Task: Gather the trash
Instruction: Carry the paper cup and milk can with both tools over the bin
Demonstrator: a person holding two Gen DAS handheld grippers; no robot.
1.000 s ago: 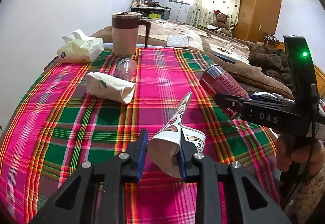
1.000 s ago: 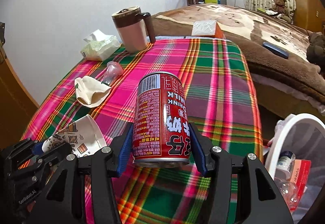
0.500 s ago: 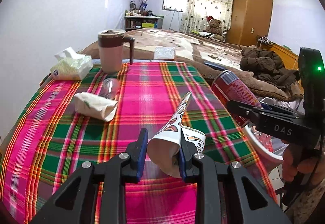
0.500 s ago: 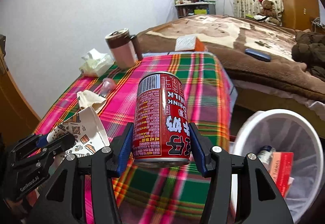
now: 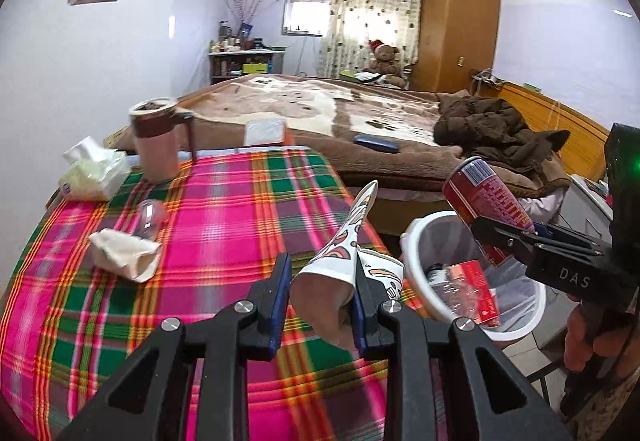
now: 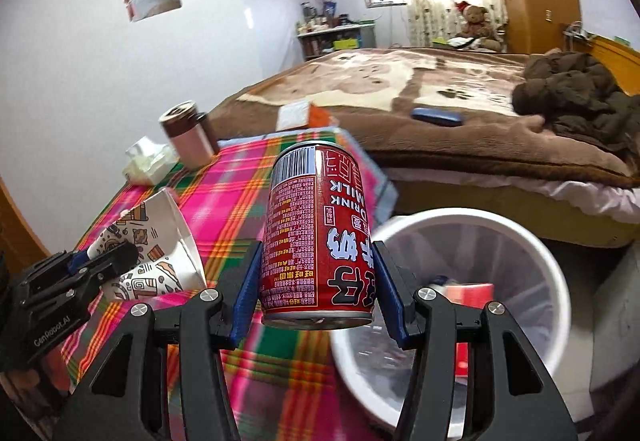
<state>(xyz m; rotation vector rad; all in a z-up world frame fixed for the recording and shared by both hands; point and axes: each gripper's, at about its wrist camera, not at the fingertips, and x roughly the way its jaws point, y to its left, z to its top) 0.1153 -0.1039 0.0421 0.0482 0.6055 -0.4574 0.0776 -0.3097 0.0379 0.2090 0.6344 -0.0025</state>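
Note:
A crushed patterned paper cup [image 5: 340, 253] sits between the fingers of my left gripper [image 5: 320, 295], which is shut on it above the right edge of the plaid table [image 5: 224, 209]. My right gripper [image 6: 318, 289] is shut on an upright red milk-drink can [image 6: 320, 241], held over the near rim of a white bin [image 6: 460, 217]. The left wrist view shows the can [image 5: 484, 197] tilted above the bin [image 5: 416, 241], just right of the cup. In the right wrist view the left gripper [image 6: 104, 261] and its cup [image 6: 160, 241] are at the left.
On the table lie a crumpled pale paper bag [image 5: 124, 257], a clear plastic cup [image 5: 150, 215], a tissue pack [image 5: 94, 177] and a brown-lidded mug [image 5: 156, 145]. The bin holds a red carton [image 5: 472, 289] and other trash. A bed [image 5: 360, 113] stands behind.
Both grippers have moved right and a little up, off the middle of the table toward the bin, with the cup and the can still held. The bin has come fully into view.

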